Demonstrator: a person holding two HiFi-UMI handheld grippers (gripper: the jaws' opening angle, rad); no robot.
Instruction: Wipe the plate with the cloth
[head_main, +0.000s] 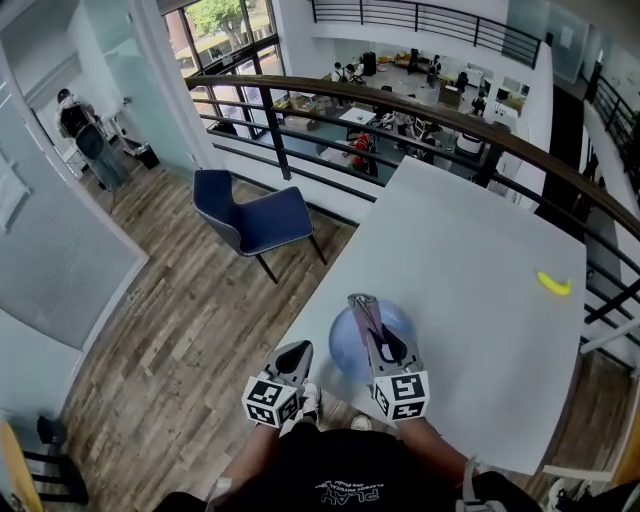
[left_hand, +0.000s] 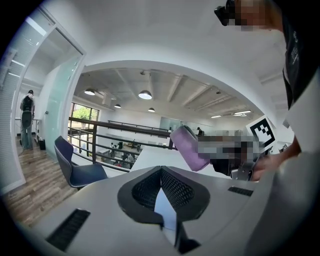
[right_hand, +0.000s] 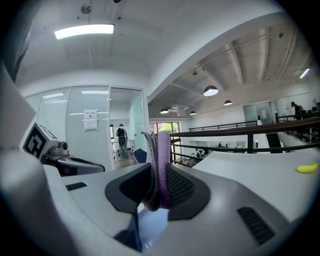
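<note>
since the cloth is clamped between the fingers of the right gripper, it may be dragged out by the plate below them; the left gripper is closed, empty.

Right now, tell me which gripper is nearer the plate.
Right. The right gripper, clamped on the purple cloth, is directly over the blue plate; the left gripper sits off the plate's left side, by the table edge.

Head view looks steeply down; both gripper views share the table.
</note>
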